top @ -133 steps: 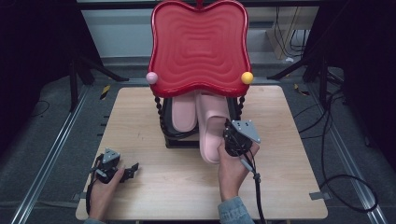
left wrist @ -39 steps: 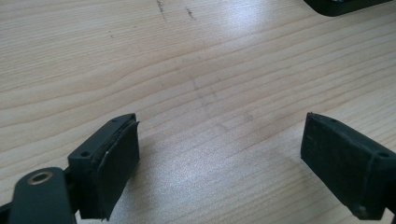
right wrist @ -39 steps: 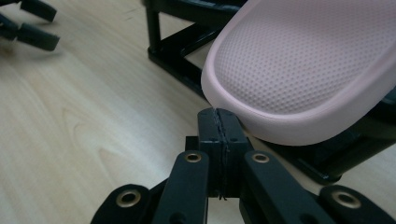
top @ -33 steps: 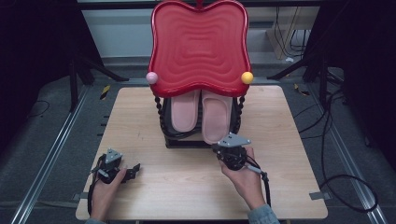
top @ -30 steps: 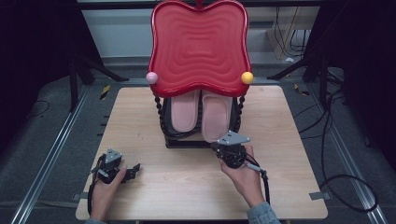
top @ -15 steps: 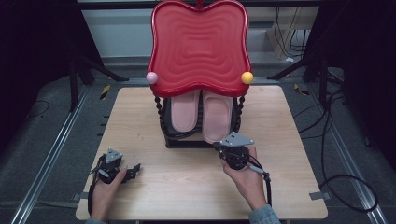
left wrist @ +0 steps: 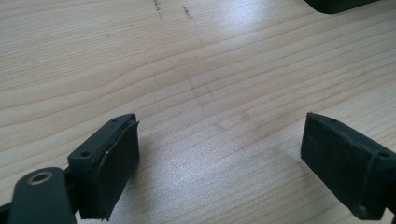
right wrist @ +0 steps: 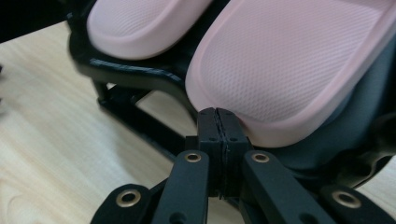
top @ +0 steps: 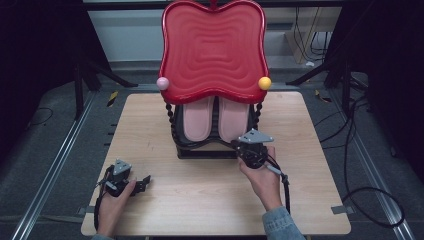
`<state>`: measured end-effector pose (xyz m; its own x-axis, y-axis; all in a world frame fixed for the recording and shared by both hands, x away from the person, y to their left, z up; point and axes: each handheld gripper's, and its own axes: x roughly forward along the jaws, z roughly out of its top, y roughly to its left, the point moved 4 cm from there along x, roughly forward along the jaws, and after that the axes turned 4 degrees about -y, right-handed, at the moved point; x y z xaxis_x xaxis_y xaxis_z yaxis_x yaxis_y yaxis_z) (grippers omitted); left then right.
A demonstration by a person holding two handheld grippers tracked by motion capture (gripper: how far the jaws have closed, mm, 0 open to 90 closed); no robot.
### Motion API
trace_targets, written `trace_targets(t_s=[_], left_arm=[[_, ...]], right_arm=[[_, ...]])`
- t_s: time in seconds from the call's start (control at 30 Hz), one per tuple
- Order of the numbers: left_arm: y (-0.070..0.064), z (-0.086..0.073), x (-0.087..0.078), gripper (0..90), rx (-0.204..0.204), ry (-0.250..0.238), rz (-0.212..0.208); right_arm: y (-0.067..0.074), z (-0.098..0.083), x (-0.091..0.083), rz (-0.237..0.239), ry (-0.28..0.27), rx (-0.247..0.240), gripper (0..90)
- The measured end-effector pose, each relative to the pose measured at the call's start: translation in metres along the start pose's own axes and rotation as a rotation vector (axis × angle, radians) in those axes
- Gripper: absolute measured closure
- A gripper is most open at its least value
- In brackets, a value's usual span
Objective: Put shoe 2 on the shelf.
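Two pink slippers lie side by side on a black rack point(top: 200, 150) under a big red wavy panel point(top: 214, 50): the left slipper point(top: 198, 120) and the right slipper point(top: 233, 120). My right gripper point(top: 236, 144) is shut with nothing between its jaws, and its tips point at the rack's front. In the right gripper view the shut tips point(right wrist: 217, 114) sit right at the heel rim of the right slipper point(right wrist: 289, 60), beside the left slipper point(right wrist: 140, 23). My left gripper point(top: 144, 181) rests open on the wooden table, its pads point(left wrist: 116, 154) wide apart over bare wood.
The wooden table point(top: 310, 190) has bare surface in front of and beside the rack. A pink ball point(top: 163, 83) and an orange ball point(top: 264, 83) stick out at the red panel's sides. Metal rails and cables lie on the floor around the table.
Several seconds ago my right gripper held the right slipper off the rack; now that slipper lies on it. In the last second the right hand has shifted slightly; the left has stayed put.
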<state>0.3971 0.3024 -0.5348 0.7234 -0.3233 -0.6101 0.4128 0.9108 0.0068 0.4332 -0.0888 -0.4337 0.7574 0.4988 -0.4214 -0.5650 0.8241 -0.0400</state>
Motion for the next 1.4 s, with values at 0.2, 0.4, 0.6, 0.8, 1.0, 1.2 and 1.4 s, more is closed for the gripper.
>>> trace_targets(t_s=[0.2,0.4,0.6,0.8,1.0,1.2,1.4], left_arm=[[0.000,0.000,0.000,11.2,-0.001,0.000,0.001],[-0.001,0.000,0.000,11.2,0.003,0.001,0.001],[-0.001,0.000,0.000,11.1,0.001,0.000,0.000],[-0.001,0.000,0.000,11.0,0.000,0.001,0.000],[-0.001,0.000,0.001,10.6,0.006,0.012,0.000],[-0.002,0.000,0.002,8.7,0.014,0.025,0.004],[-0.003,0.000,0.003,7.2,0.015,0.029,0.009]], right_arm=[[-0.001,0.003,0.002,-0.008,-0.003,-0.001,90.0],[-0.001,0.003,0.001,-0.008,-0.005,-0.003,90.0],[0.007,0.002,-0.010,0.022,-0.018,-0.016,89.3],[0.015,-0.011,-0.024,0.068,-0.010,-0.044,84.8],[0.003,-0.043,-0.038,0.065,0.031,-0.050,77.3],[-0.029,-0.075,-0.044,0.002,0.077,-0.004,53.8],[-0.068,-0.102,-0.044,-0.112,0.124,0.061,26.5]])
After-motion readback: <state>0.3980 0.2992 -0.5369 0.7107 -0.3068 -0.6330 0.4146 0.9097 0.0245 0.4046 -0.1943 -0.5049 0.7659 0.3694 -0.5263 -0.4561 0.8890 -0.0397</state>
